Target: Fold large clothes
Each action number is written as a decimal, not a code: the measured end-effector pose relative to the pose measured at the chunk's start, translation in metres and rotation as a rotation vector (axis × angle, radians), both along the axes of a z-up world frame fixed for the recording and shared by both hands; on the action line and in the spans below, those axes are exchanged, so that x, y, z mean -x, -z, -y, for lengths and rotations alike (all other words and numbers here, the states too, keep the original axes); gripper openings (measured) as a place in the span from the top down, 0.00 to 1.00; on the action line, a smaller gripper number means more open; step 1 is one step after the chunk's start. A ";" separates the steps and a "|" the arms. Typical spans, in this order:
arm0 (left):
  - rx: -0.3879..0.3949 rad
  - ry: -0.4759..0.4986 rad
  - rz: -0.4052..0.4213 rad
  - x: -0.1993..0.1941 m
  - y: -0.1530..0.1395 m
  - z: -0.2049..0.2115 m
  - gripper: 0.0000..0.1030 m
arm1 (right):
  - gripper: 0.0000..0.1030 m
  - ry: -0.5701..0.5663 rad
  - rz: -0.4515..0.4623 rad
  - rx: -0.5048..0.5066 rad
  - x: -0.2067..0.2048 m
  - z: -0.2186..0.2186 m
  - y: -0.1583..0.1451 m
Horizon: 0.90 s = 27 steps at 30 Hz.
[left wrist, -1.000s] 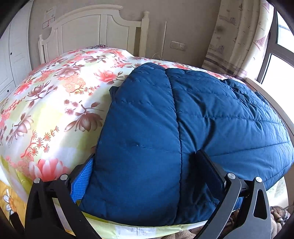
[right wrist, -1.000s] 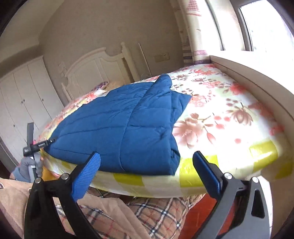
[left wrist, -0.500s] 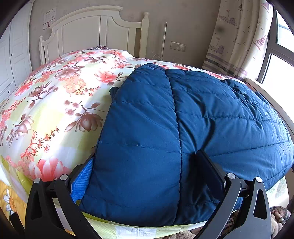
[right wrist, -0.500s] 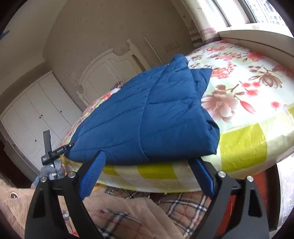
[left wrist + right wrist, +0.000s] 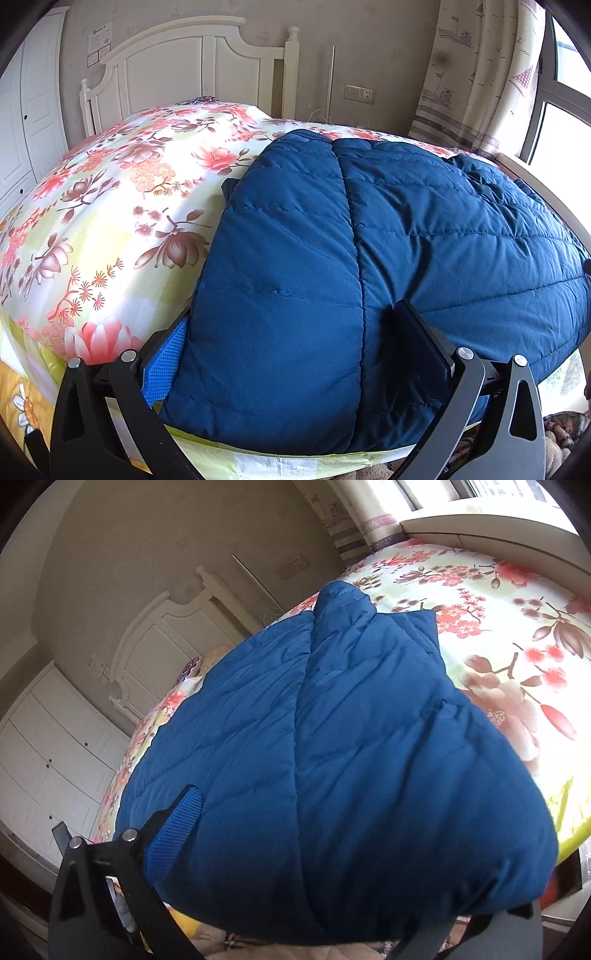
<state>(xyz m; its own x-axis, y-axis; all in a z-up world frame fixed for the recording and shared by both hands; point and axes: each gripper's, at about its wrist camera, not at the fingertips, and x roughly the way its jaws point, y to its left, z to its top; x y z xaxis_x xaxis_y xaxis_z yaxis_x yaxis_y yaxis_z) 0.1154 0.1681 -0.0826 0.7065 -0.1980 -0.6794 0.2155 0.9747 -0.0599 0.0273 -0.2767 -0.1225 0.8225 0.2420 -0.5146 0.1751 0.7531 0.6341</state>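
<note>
Bedspread (image 5: 110, 229) with a flower print covers the bed, and my blue padded coat (image 5: 369, 240) lies folded on it, its lower hem running along the near edge of the mattress. In the left wrist view, bare bedspread lies open to the left of the coat, up to the white headboard (image 5: 184, 70). On the right, the coat reaches almost to the wooden sill (image 5: 546, 192) below the window, so little room is left there. In the right wrist view, free bedspread (image 5: 517, 627) extends to the right of the coat as far as the sill.

My left gripper (image 5: 291, 350) straddles the hem of the coat. Its blue-padded finger (image 5: 166, 362) sits at the coat's left edge, and the other finger (image 5: 421, 339) lies on top of the fabric near the centre seam. The jaws stand wide; I cannot tell whether the pads press on the fabric.

My right gripper (image 5: 332, 867) is at the coat's near right corner. Its jaws are opening and stand wide. The coat (image 5: 351, 738) bulges between them and hides one finger; the blue pad (image 5: 173, 830) lies against the fabric on the left.
</note>
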 end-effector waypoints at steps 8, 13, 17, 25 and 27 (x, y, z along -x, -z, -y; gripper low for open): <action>0.004 -0.007 0.004 0.003 0.000 0.003 0.04 | 0.58 0.021 0.130 -0.166 0.016 0.023 0.013; -0.122 -0.071 0.135 0.016 -0.032 0.029 0.05 | 0.61 -0.001 0.170 -0.119 0.020 0.020 0.003; -0.189 0.059 0.250 0.010 -0.080 0.086 0.05 | 0.61 -0.016 0.191 -0.095 0.021 0.019 -0.002; -0.339 0.127 0.080 -0.112 -0.070 0.195 0.05 | 0.62 -0.048 0.225 0.057 0.023 0.007 -0.026; -0.380 0.128 -0.040 -0.135 -0.038 0.207 0.05 | 0.62 -0.056 0.234 0.103 0.021 0.002 -0.035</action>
